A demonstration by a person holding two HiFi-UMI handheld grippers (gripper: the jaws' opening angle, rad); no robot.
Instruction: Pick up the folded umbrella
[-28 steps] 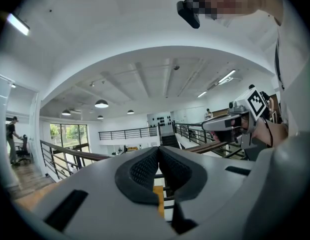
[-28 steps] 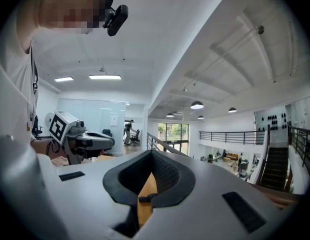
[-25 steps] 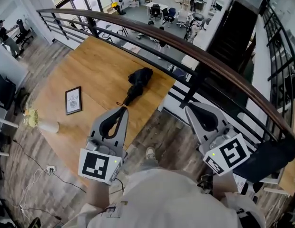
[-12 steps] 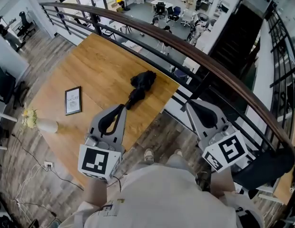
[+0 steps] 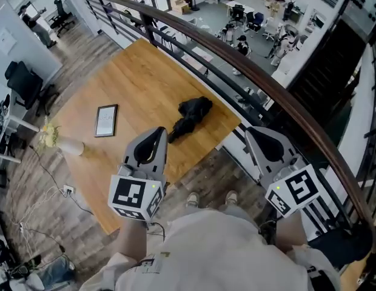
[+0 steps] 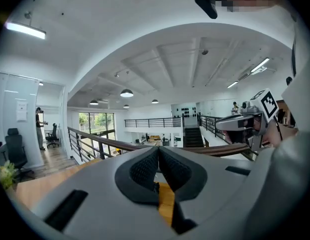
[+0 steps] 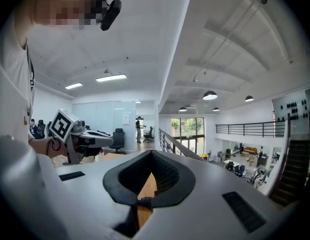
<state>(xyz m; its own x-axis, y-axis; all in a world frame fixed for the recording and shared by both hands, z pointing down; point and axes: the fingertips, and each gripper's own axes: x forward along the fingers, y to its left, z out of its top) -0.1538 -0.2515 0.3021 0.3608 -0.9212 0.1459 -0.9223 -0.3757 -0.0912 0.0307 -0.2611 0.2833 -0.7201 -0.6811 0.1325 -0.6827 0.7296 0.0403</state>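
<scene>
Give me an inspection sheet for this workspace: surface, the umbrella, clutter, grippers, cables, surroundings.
Surface: wooden table, set beside a railing.
Job's things: folded black umbrella lies near the table's right edge, untouched.
Clutter: picture frame lying flat; vase with flowers at the left edge.
Grippers: left gripper shut, empty, short of the umbrella; right gripper shut, empty, off the table's right side.
Cables: cables on the floor left of the table, by a socket.
Surroundings: railing with an office floor below; chairs at left.
</scene>
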